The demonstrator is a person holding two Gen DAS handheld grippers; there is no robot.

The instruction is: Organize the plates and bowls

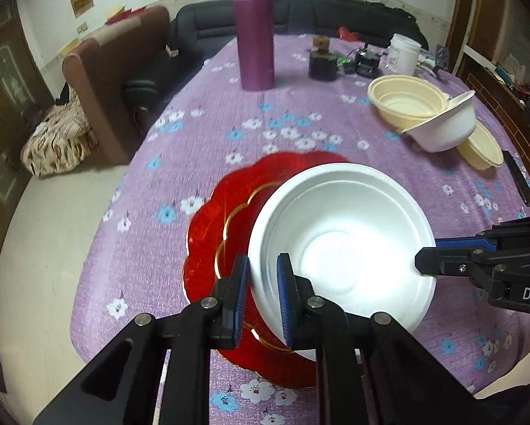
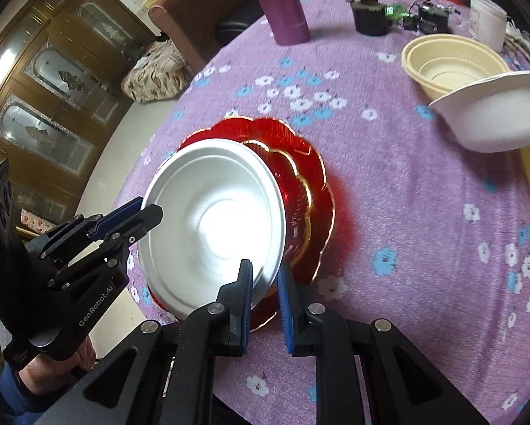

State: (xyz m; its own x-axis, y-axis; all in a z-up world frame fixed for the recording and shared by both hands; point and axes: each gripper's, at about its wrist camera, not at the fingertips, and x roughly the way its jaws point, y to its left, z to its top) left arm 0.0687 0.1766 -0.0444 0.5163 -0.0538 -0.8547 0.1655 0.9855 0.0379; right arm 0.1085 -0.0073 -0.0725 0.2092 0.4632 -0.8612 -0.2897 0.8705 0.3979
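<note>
Black gripper arms with blue pads filled the bottom of both views, and each pair was clamped on the rim of the same white bowl [image 1: 342, 248]. Its left gripper [image 1: 263, 299] pinched the near edge in the left wrist view, with one pad inside the rim and one outside. Opposite it, the right gripper [image 2: 265, 302] held the other edge the same way, jaws narrow on the thin wall.

That bowl looked like foam or moulded pulp: matte white, shallow, with a flat round base, a stepped ring partway up the wall and a thin rolled lip. Bright light washed out its centre. It sat tilted over a red plate [image 1: 208, 233], which had a scalloped edge and a wavy gold line; whether the bowl touched the plate could not be told.

Beneath both lay a purple tablecloth [image 1: 180, 163] printed with white and blue flowers. Farther back to the right, a second white bowl [image 1: 445, 127] leaned tilted against a cream bowl [image 1: 403, 101], with another cream bowl [image 1: 484, 152] just behind it. A tall purple flask [image 1: 254, 32] stood upright near the far edge, beside a dark jar [image 1: 322, 62] and a white tub [image 1: 403, 53].

A hand [image 2: 52, 368] in a blue sleeve gripped the left gripper's handle in the right wrist view.
</note>
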